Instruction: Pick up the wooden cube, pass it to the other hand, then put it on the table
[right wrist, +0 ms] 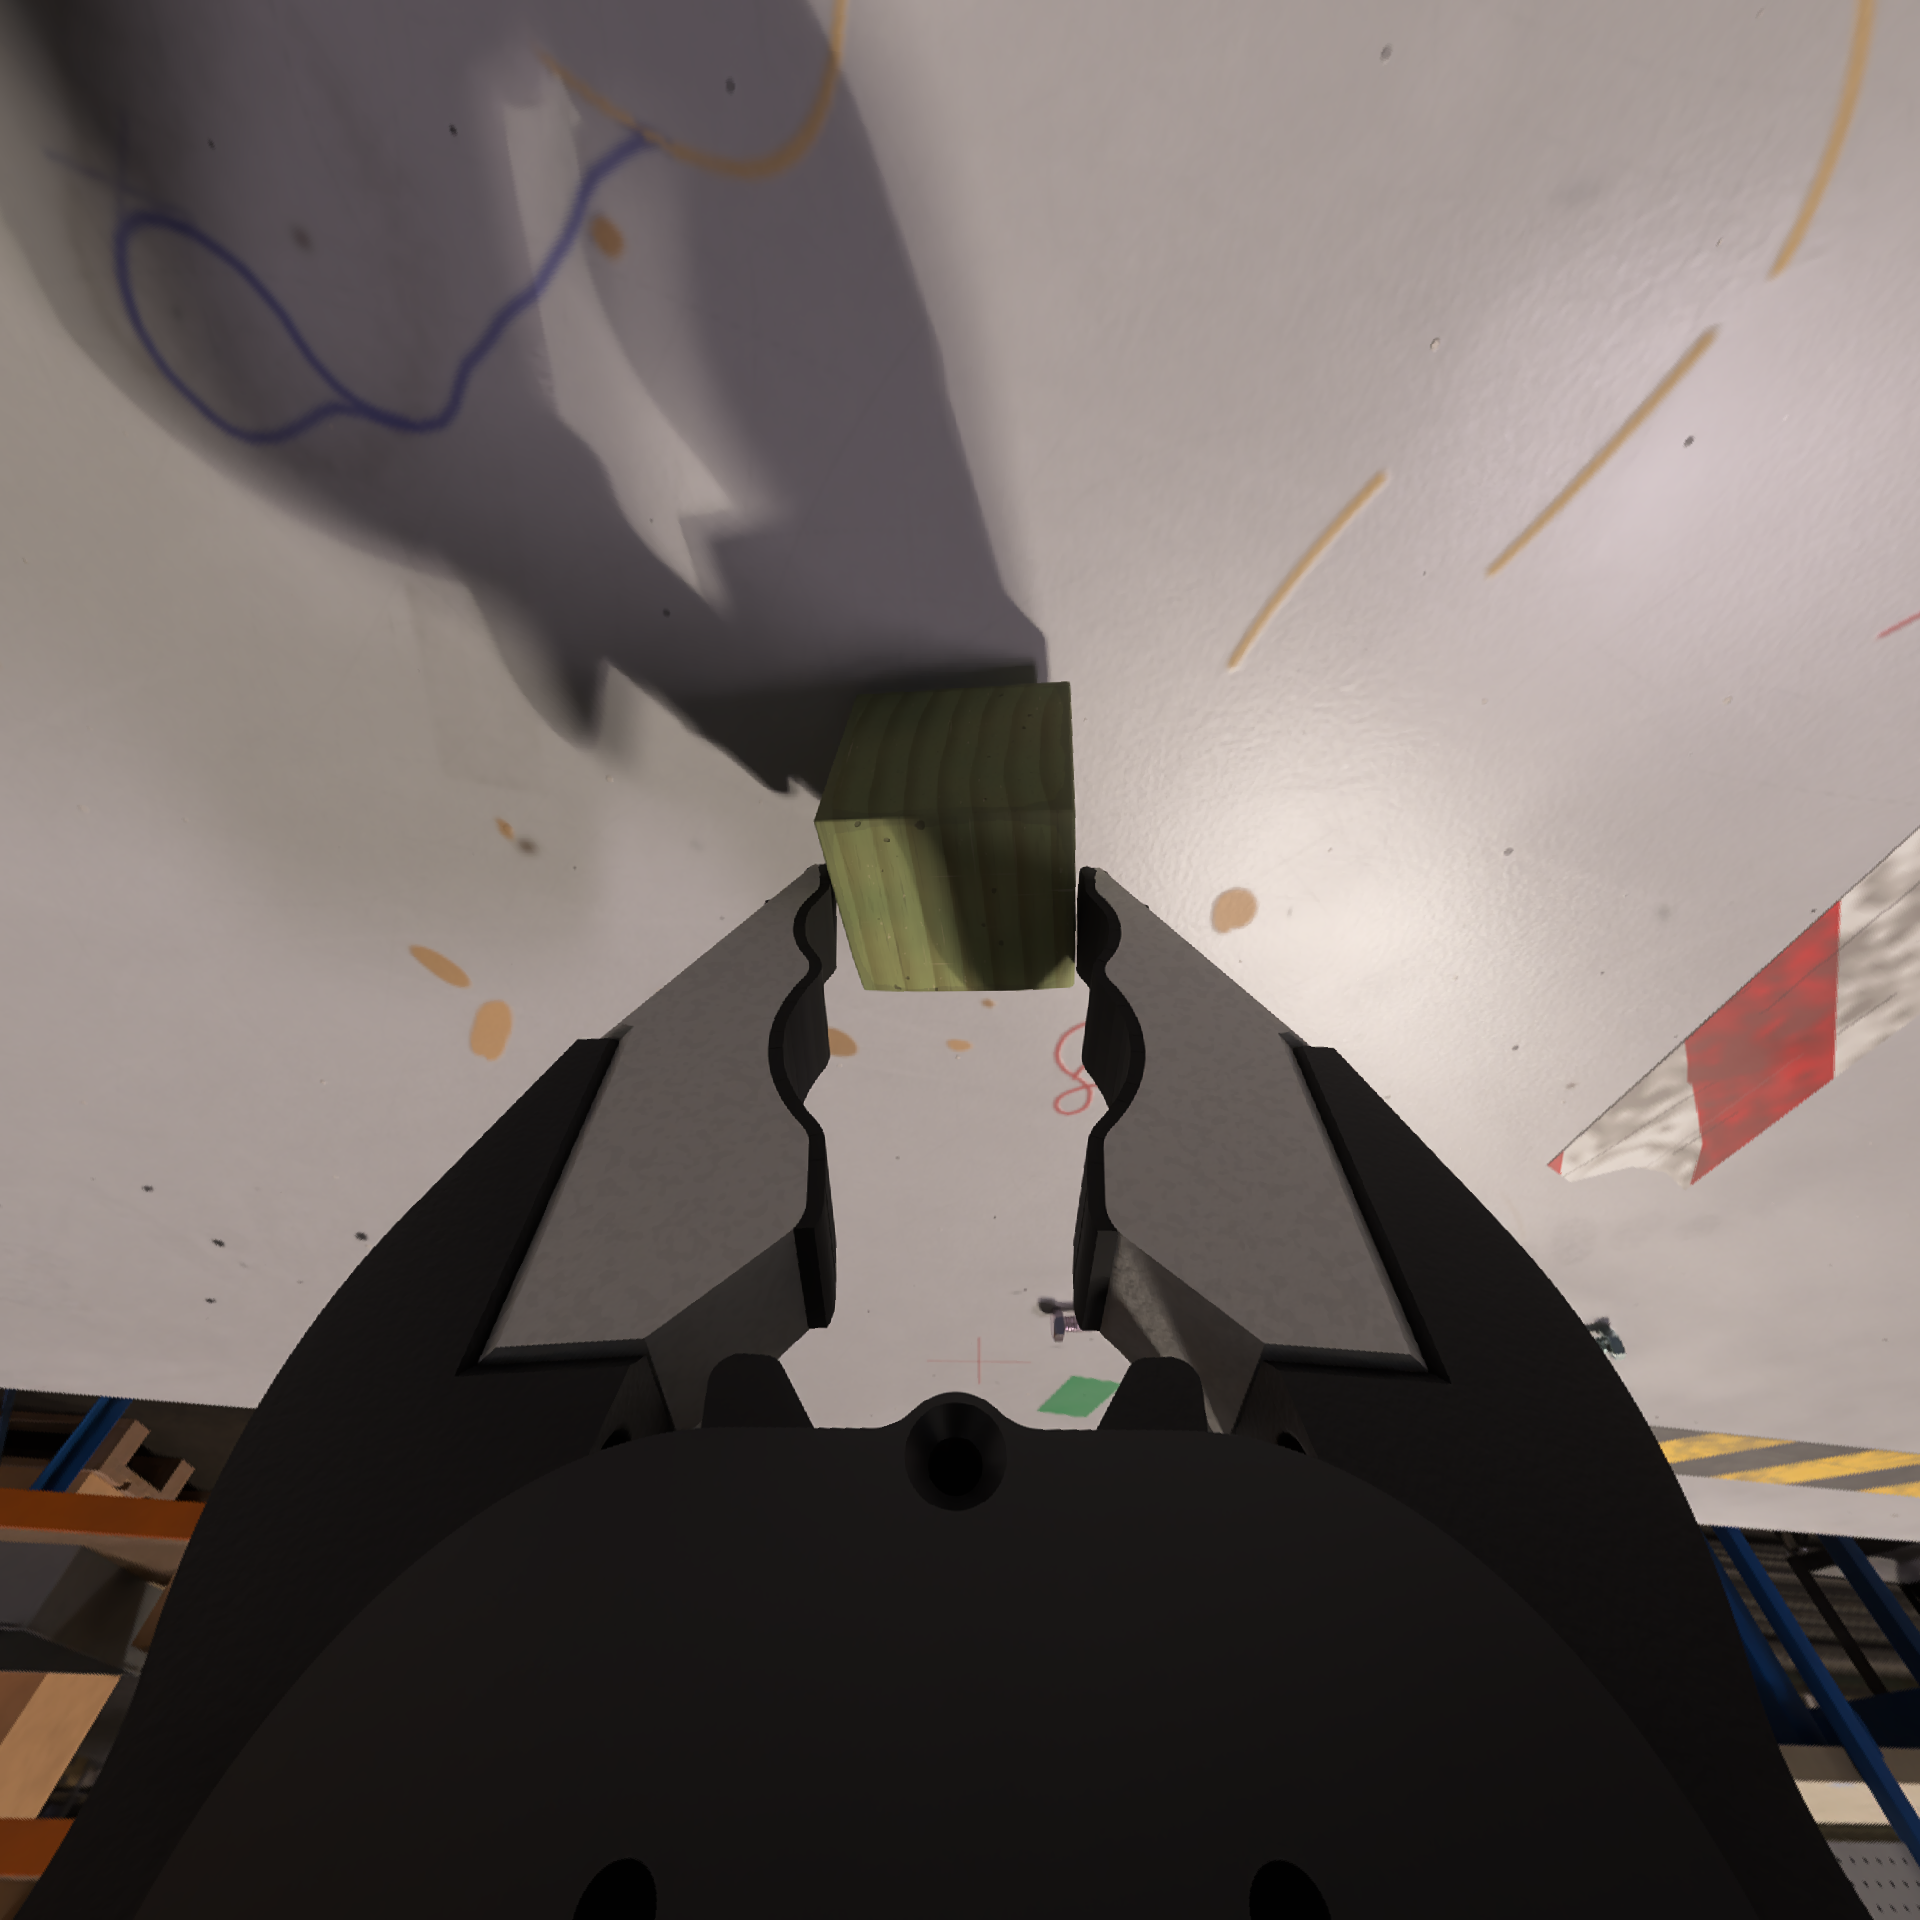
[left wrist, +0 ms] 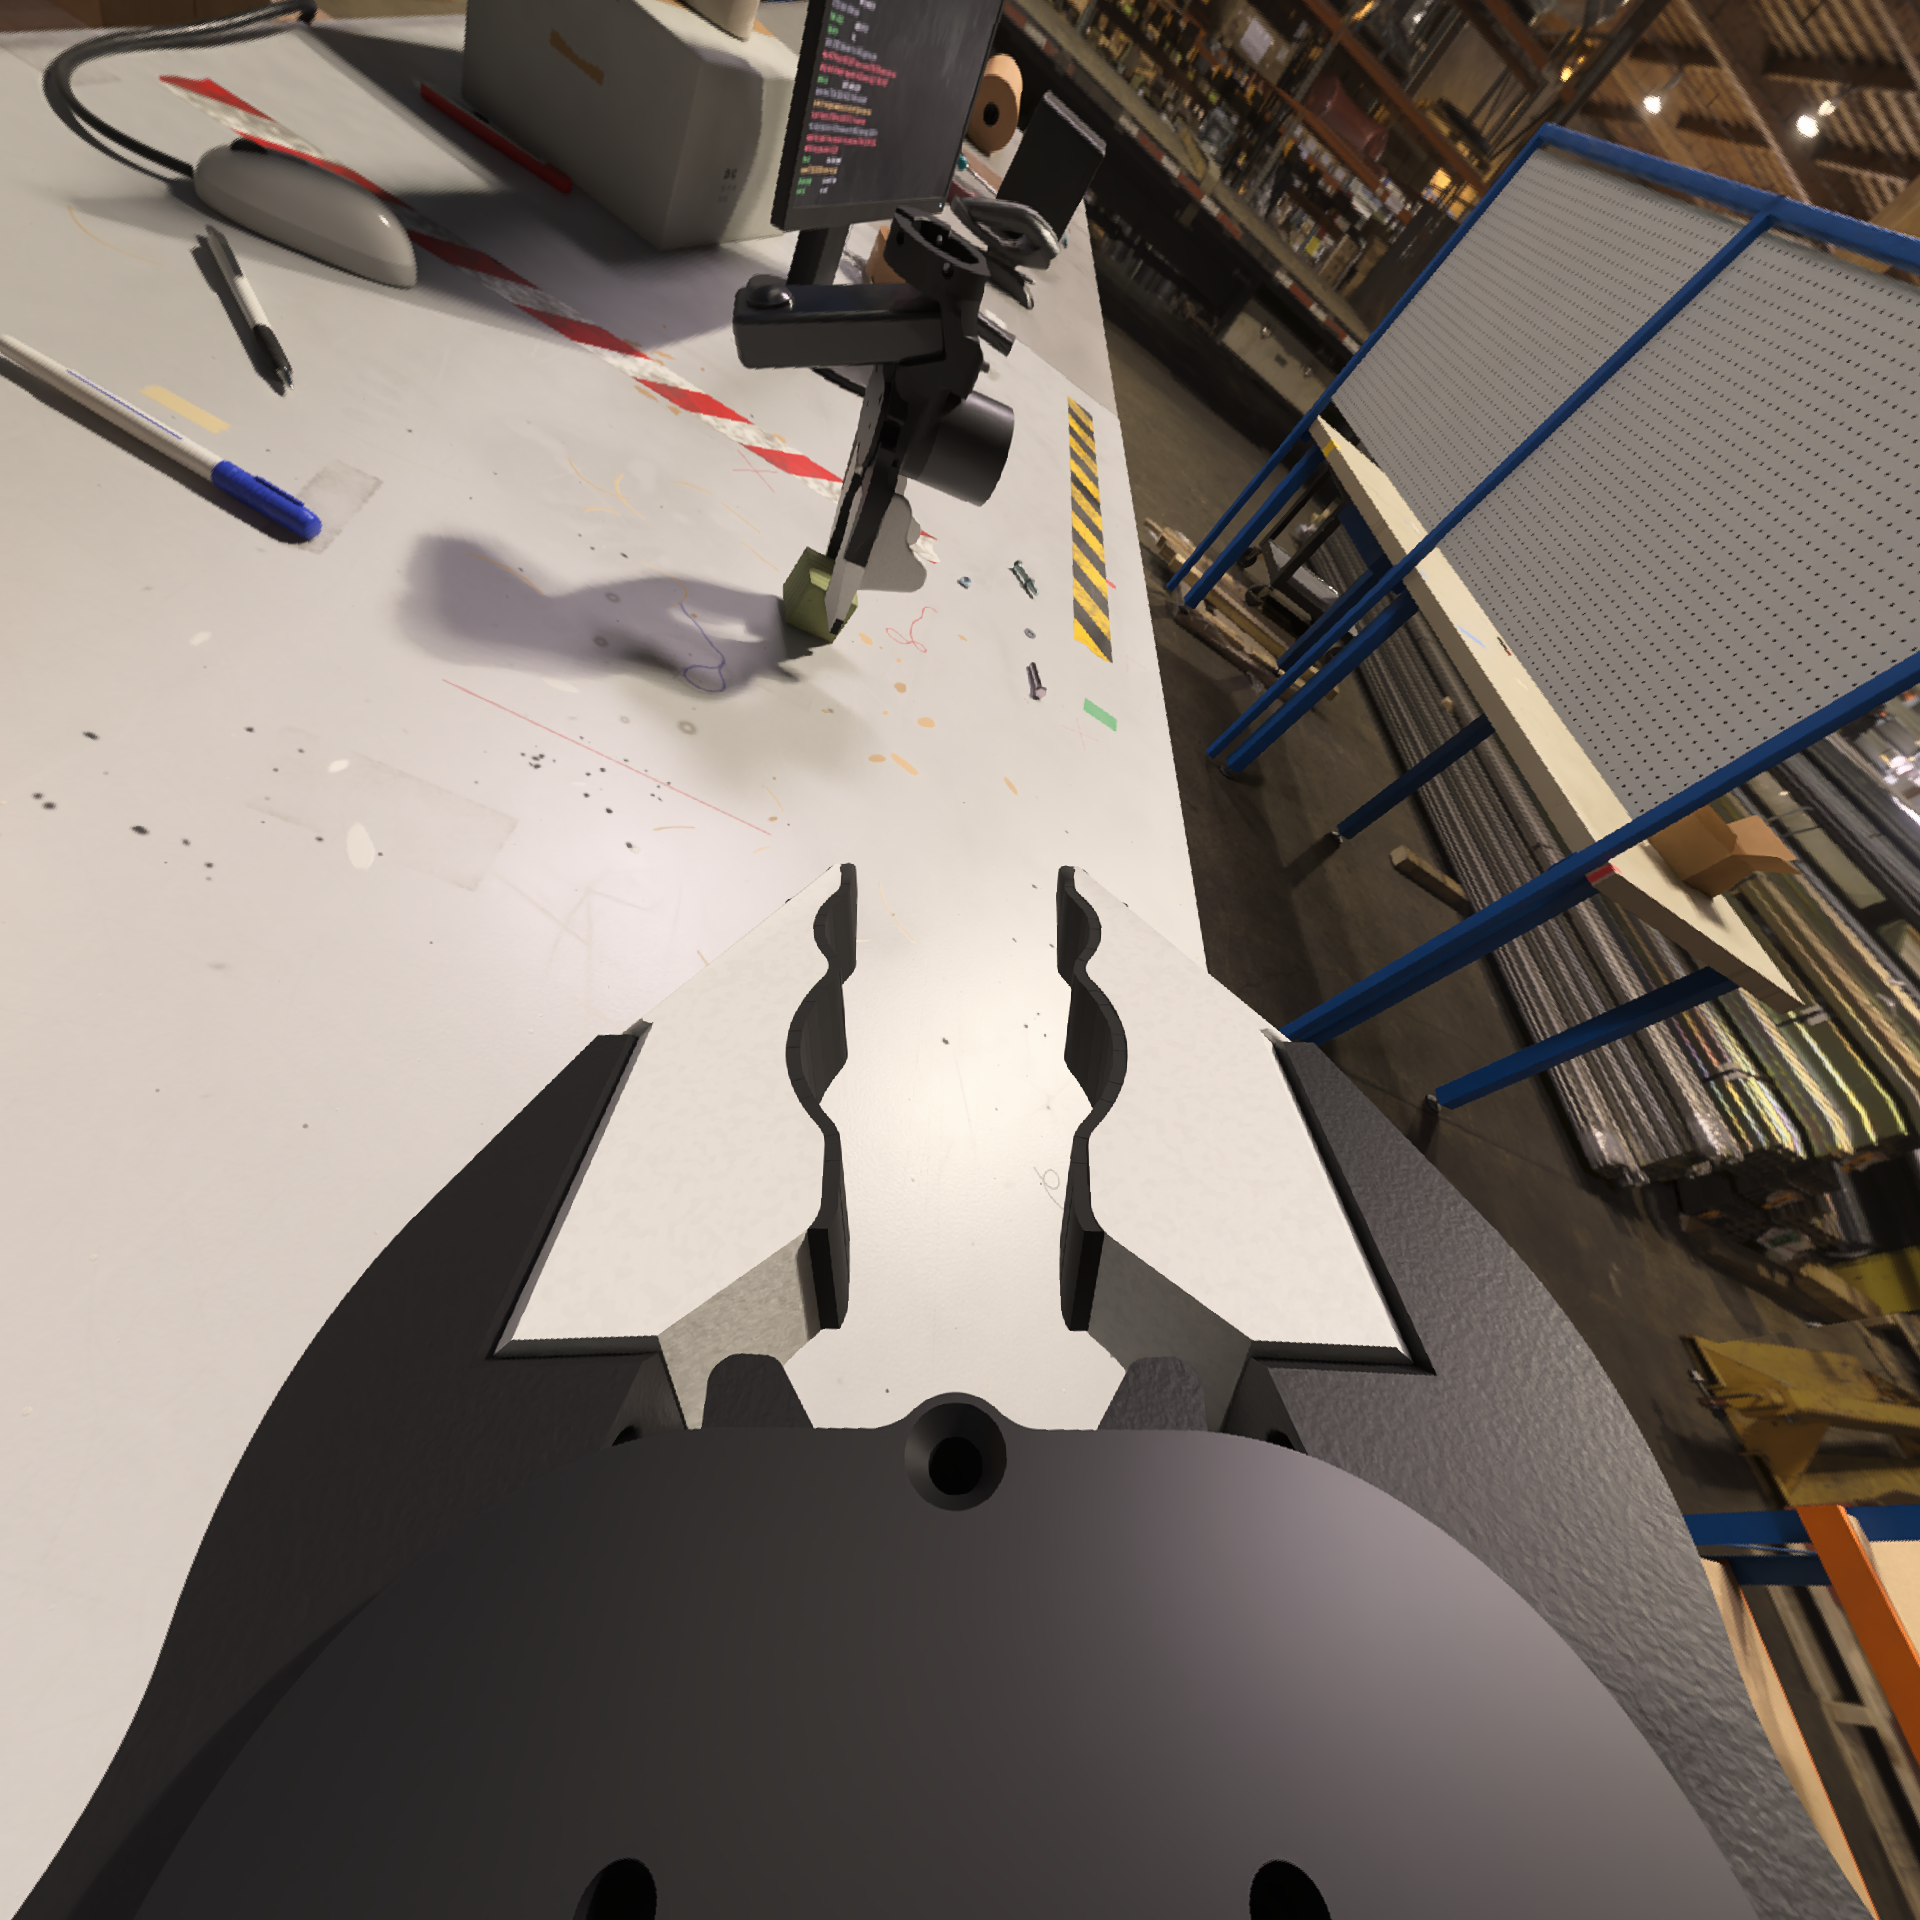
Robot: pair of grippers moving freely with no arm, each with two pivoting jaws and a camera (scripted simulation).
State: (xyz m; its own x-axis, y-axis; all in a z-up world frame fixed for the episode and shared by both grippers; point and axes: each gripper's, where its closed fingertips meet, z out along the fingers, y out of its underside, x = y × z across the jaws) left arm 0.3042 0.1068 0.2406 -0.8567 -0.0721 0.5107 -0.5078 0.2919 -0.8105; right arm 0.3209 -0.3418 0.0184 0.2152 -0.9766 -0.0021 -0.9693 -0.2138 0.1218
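Note:
The wooden cube [right wrist: 951,831] is olive-green with visible grain. It sits between the tips of my right gripper [right wrist: 956,883], and both pads press its sides. In the left wrist view the right gripper [left wrist: 840,608] points down onto the cube [left wrist: 808,597], which is at the surface of the grey table [left wrist: 416,935], and its shadow meets its base. My left gripper [left wrist: 956,883] is open and empty. It hovers above the table, well short of the cube.
Two pens [left wrist: 249,312] [left wrist: 166,436], a mouse [left wrist: 301,213], a beige box [left wrist: 644,114] and a monitor [left wrist: 883,104] lie at the far left and back. Small bolts [left wrist: 1034,681] and yellow-black tape [left wrist: 1089,530] lie near the right edge. Beyond the edge stands a blue-framed pegboard bench [left wrist: 1662,468].

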